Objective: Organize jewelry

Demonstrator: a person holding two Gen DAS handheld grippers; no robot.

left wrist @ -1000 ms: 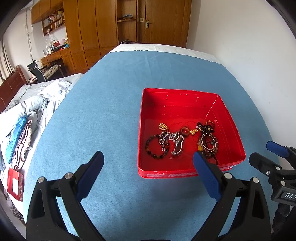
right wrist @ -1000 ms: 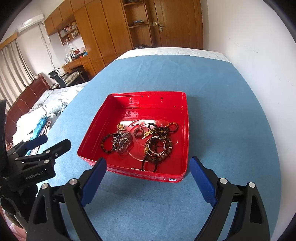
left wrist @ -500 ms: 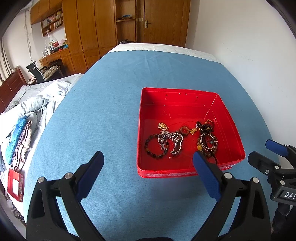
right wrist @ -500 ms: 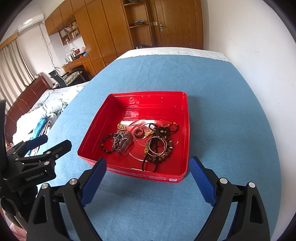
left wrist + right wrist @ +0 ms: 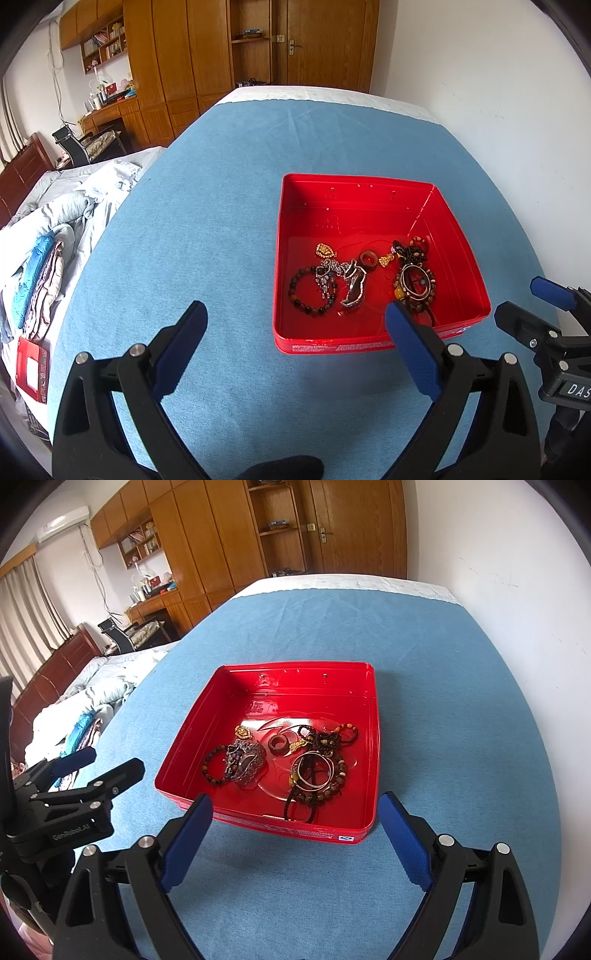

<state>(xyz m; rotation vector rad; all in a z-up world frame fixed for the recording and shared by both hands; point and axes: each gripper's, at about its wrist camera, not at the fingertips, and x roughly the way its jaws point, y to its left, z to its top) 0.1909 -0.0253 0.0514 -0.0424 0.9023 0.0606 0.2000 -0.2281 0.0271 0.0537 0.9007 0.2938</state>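
Jewelry lies in a shallow red tin tray [image 5: 373, 738] that stands on a table covered with blue cloth [image 5: 443, 686], nearer to the right edge of the table, which runs along a white wall [image 5: 498, 554]. All pieces are gathered in the near half of the tray; the far half is bare. At the left side lies a bracelet of dark round beads [image 5: 312, 291], and a silver-coloured chain and pendant [image 5: 246, 761] partly overlap it. Just behind them is a small gold pendant [image 5: 325, 251]. Near the middle of the tray is a brown ring [image 5: 277, 744] with another small gold charm [image 5: 386, 260] beside it. At the right side a heap of dark beaded strings and thin metal bangles [image 5: 318, 771] lies tangled together, and some cords reach close to the near wall of the tray.

Both grippers hang above the cloth in front of the near edge of the tray and touch nothing. The left gripper [image 5: 293, 323] has its blue-padded fingers spread wide, with nothing between them. The right gripper [image 5: 295, 810] is also spread wide and holds nothing. Beyond the left edge of the table there is a bed with crumpled bedding [image 5: 55, 229], and wooden wardrobes [image 5: 207, 55] stand at the far wall.
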